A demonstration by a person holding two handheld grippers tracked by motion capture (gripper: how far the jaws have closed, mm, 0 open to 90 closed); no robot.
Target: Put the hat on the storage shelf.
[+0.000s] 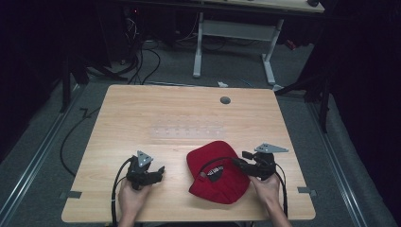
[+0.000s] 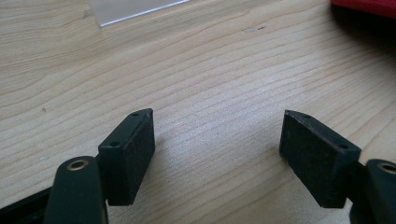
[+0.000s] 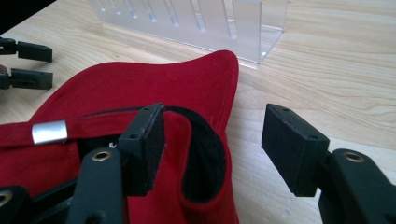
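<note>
Red cap (image 1: 218, 172) lies upside down on the near right part of the tabletop (image 1: 142, 113), opening and back strap facing up, a small metal buckle (image 3: 49, 132) on the strap. Right gripper (image 1: 246, 163) sits at the cap's right edge; its fingers (image 3: 142, 144) stand wide apart, one over the black inner band, the other over bare wood, and nothing is pinched between them. Left gripper (image 1: 158, 172) rests on the wood left of the cap, apart from it, fingers (image 2: 128, 156) spread with only wood grain between. Judging from this, the cap is not gripped by either tool; any lifting, folding or placing looks still to come. Clear slotted rack (image 1: 187, 127) stands beyond the cap toward the tabletop's middle; its slots appear empty, as far as the transparent plastic lets me tell.
</note>
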